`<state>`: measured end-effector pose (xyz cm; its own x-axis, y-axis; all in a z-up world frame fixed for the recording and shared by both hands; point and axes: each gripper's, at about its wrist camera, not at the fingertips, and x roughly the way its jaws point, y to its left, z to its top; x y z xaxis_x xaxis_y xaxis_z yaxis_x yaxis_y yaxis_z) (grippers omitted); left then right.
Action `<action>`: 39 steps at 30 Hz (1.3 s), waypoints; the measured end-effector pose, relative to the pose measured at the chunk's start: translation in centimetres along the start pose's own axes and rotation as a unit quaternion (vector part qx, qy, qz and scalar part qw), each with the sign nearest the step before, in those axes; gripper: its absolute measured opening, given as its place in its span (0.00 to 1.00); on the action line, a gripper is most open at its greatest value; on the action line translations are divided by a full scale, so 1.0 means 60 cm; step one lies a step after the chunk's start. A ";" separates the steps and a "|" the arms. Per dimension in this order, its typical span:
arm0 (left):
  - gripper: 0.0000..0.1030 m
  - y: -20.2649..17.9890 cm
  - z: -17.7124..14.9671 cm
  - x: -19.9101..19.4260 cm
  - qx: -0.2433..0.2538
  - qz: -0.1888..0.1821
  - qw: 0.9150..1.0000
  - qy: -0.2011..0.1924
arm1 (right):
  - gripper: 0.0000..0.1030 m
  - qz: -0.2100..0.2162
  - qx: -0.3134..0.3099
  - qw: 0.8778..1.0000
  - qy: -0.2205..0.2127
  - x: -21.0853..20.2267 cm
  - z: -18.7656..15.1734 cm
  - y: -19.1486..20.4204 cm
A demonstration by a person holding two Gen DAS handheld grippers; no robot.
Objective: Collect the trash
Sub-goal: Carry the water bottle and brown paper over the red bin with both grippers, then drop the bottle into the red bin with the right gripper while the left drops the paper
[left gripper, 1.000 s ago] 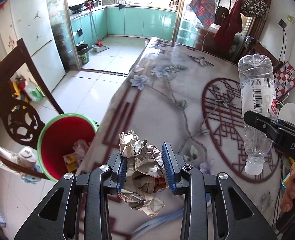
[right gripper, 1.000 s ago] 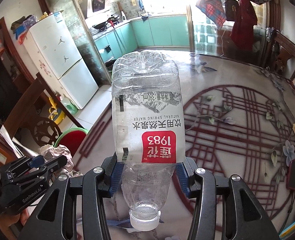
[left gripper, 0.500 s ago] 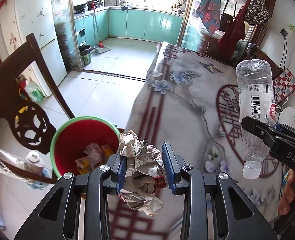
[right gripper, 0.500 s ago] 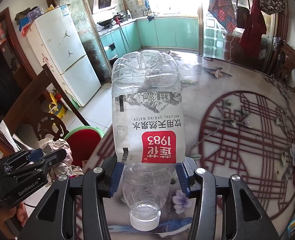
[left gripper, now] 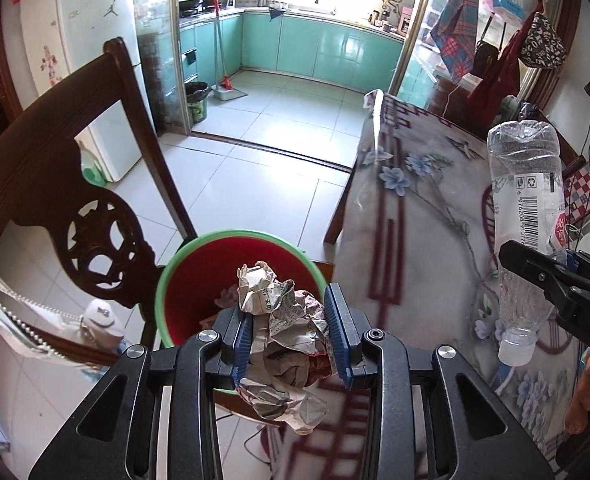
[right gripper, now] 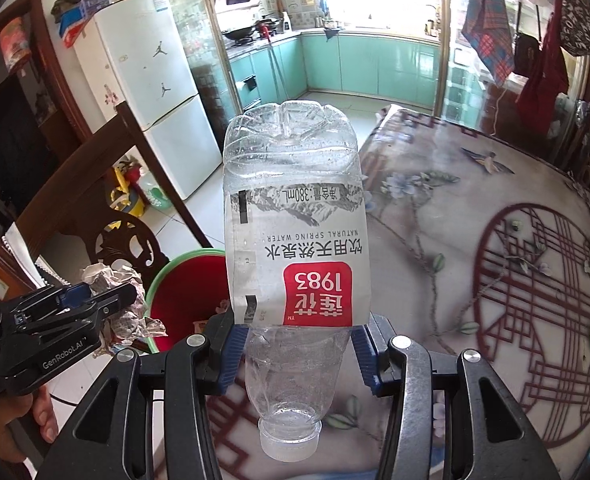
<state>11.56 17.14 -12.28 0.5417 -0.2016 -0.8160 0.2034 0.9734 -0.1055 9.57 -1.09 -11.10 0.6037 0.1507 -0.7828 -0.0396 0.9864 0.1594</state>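
While gripped: 1 paper wad, 1 bottle.

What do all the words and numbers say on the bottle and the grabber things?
"1983", upside down in a red patch on the bottle label.
"NATURAL SPRING WATER" and "380mL", same label, upside down; the Chinese characters there I won't spell out.
"GenRobot.AI" on the left gripper.
"DAS", cut off at the frame edge, on the right gripper.
Barcode digits on the bottle: only partly legible.
Print on the crumpled paper: too small to read.
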 end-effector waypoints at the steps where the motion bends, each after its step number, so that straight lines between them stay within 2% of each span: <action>1: 0.31 0.009 0.000 0.002 -0.002 0.001 1.000 0.001 | 0.45 0.001 -0.003 1.000 0.001 0.004 0.002 0.009; 11: 0.31 0.082 0.007 0.018 -0.014 0.010 1.000 0.011 | 0.45 0.015 -0.034 0.999 0.017 0.056 0.019 0.092; 14: 0.31 0.097 0.012 0.017 -0.014 0.012 1.000 0.008 | 0.45 0.031 -0.043 0.998 0.032 0.092 0.024 0.110; 21: 0.31 0.127 0.017 0.035 -0.032 0.013 0.999 0.022 | 0.45 0.054 -0.078 0.991 0.100 0.201 0.009 0.162; 31: 0.31 0.140 0.018 0.071 -0.029 0.005 0.999 0.045 | 0.45 0.049 -0.086 0.984 0.146 0.290 -0.003 0.178; 39: 0.31 0.156 0.022 0.088 -0.032 0.004 0.998 0.053 | 0.45 0.048 -0.074 0.984 0.154 0.310 0.002 0.180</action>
<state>17.41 25.02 -16.84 0.4526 -0.1838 -0.8726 0.1446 0.9807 -0.1316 20.48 12.37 -23.85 0.3220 0.2344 -0.9172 -0.2136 0.9619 0.1708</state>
